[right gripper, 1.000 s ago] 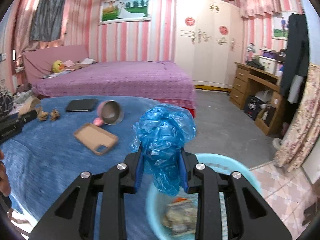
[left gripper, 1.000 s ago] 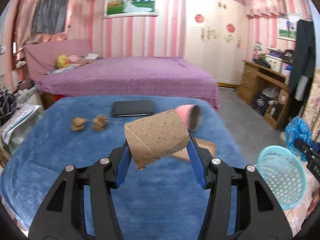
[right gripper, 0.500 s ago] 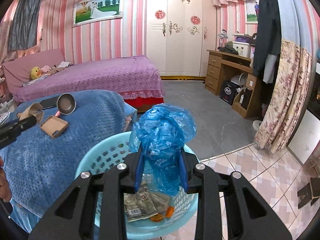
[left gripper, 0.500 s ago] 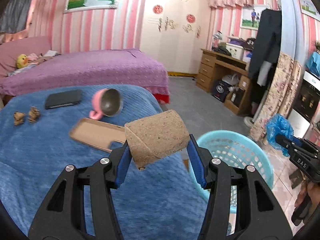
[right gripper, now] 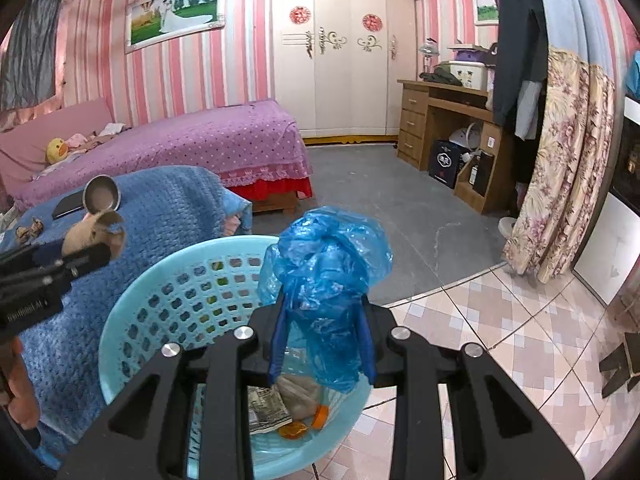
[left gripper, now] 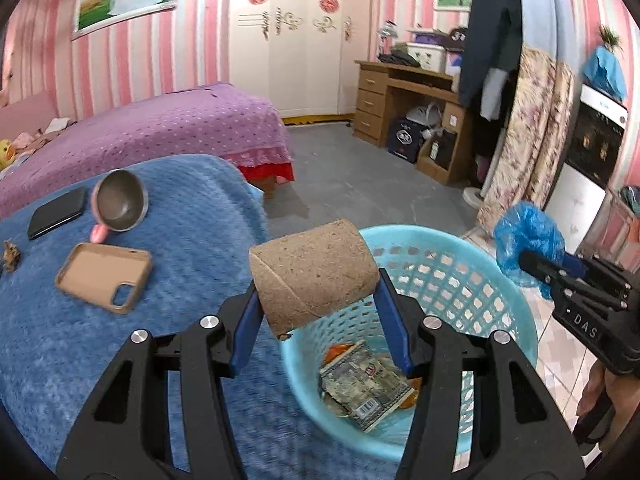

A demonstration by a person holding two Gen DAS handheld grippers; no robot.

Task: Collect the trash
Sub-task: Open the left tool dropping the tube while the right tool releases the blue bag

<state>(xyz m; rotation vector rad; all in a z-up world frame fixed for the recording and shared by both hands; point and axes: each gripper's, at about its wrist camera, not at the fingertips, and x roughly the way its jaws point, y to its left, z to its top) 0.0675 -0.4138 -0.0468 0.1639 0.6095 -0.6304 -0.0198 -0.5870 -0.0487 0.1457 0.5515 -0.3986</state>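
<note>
I am clamping a cardboard tube (left gripper: 314,270) in my left gripper (left gripper: 318,312) at frame centre, and a crumpled blue plastic bag (right gripper: 328,280) in my right gripper (right gripper: 322,344), both over the turquoise basket (left gripper: 500,304)

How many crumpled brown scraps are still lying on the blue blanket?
2. Both small crumpled brown scraps sit side by side near the blue blanket's far left edge: one and its neighbour. The left gripper may hide more.
</note>
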